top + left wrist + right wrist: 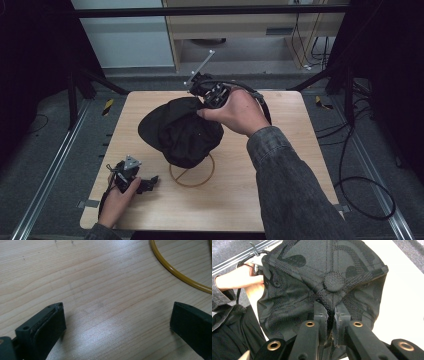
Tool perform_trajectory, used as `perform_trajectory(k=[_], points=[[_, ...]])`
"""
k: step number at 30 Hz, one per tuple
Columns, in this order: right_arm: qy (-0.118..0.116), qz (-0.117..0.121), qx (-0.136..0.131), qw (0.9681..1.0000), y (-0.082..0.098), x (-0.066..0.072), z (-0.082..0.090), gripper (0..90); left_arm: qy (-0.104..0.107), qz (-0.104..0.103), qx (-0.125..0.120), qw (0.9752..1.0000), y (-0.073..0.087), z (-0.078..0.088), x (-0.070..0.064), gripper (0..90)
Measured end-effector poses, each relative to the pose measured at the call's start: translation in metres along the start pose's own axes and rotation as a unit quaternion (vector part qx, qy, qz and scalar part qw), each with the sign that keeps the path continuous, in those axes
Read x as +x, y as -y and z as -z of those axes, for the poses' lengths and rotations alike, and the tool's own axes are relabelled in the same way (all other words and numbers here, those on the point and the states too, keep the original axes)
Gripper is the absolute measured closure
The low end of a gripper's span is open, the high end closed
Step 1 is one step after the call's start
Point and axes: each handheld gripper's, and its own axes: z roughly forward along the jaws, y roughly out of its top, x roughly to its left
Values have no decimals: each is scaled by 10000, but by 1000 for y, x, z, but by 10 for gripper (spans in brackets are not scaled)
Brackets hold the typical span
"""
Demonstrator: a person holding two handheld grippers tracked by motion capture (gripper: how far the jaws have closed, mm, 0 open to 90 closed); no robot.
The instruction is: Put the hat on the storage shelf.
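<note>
A black mesh cap [177, 131] hangs over the middle of the wooden table [280, 165], its crown button [333, 282] facing the right gripper view. My right gripper [209, 102] is shut on a fold of the cap's crown fabric [331, 308] and holds the cap from its far side. A thin yellow ring [192, 175] lies on the table under the cap, partly hidden by it; its arc [175, 272] also curves across the left gripper view. My left gripper [150, 181] rests low at the table's near left, open, with bare wood between its jaws.
Metal rails [55, 165] run along both sides of the table. A black cable [360, 195] loops on the floor at the right. A cabinet [240, 25] stands beyond the far edge. Bare wood [220, 205] lies in front of the ring.
</note>
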Motion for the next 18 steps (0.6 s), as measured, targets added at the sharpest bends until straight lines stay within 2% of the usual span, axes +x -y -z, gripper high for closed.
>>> perform_trajectory(k=[3, 6, 13, 18], points=[[25, -4, 25, 10000, 1, 0, -1, 835, 2, 2, -2, 10000, 0, 0, 0, 0], [88, 48, 179, 9998, 2, 1, -5, 828, 5, -2, -2, 10000, 0, 0, 0, 0], [23, -3, 129, 9999, 7, -1, -12, 824, -2, -19, -3, 10000, 0, 0, 0, 0], [70, 52, 178, 9998, 8, 0, -13, 815, 1, -23, -3, 10000, 0, 0, 0, 0]])
